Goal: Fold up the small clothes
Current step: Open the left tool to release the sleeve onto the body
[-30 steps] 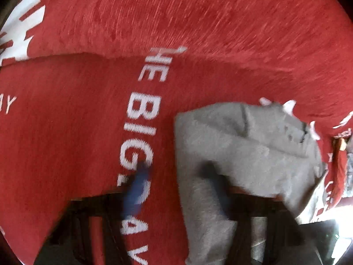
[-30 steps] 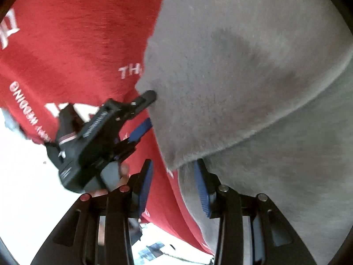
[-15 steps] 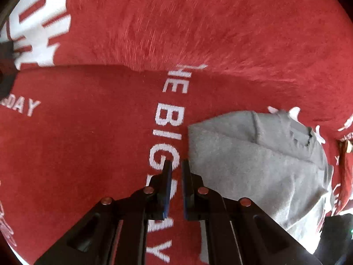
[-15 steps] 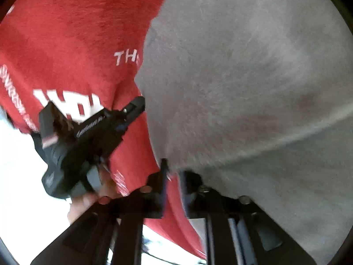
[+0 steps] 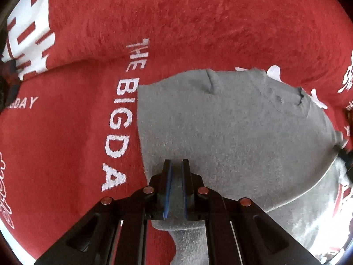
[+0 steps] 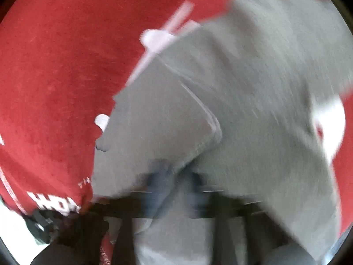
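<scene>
Both grippers pinch the grey garment (image 5: 231,128): left gripper (image 5: 175,190) clamps its near edge; right gripper (image 6: 174,183), blurred, just closed its jaws on cloth. Garment lies on the red blanket (image 5: 187,22), bare red stretching left and beyond.

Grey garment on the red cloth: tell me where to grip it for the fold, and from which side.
Grip the grey garment at its near hem corner, coming from above: that edge lies loose over the red cloth, and the left gripper already pinches it there.
</scene>
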`<action>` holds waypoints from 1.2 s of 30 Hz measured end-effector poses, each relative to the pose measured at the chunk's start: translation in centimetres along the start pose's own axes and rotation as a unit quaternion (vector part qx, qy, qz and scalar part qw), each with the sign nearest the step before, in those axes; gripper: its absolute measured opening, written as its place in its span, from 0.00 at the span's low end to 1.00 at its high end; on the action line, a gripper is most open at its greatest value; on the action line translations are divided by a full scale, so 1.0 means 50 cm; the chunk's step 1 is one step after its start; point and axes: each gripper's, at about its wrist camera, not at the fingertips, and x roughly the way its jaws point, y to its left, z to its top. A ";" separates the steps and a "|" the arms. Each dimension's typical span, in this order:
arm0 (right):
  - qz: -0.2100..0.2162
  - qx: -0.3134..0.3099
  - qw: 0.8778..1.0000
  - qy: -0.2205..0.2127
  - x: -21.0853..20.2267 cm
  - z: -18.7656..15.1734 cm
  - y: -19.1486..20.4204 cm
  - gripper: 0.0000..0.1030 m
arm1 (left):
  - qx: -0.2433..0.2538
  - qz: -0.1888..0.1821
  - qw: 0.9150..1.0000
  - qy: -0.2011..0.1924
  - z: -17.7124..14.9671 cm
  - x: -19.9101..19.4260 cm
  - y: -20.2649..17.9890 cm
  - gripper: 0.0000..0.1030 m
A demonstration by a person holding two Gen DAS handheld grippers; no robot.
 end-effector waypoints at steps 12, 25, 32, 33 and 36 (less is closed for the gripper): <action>-0.135 -0.085 0.987 0.014 -0.066 -0.002 -0.093 0.15 | -0.018 0.025 0.999 0.016 0.006 -0.026 -0.020 0.09; -0.090 -0.166 0.982 0.023 -0.011 0.036 -0.038 0.27 | -0.003 0.086 0.996 0.033 -0.004 0.016 -0.077 0.99; -0.079 -0.079 0.993 0.031 -0.089 0.036 -0.130 0.37 | -0.032 0.074 0.995 0.066 -0.005 0.032 -0.055 0.99; -0.070 -0.070 0.995 0.033 -0.099 0.032 -0.141 0.40 | -0.027 0.078 0.994 0.068 -0.004 0.030 -0.061 0.99; -0.039 -0.053 0.997 0.043 -0.131 0.015 -0.168 0.41 | 0.001 0.078 0.995 0.056 -0.003 0.005 -0.094 0.99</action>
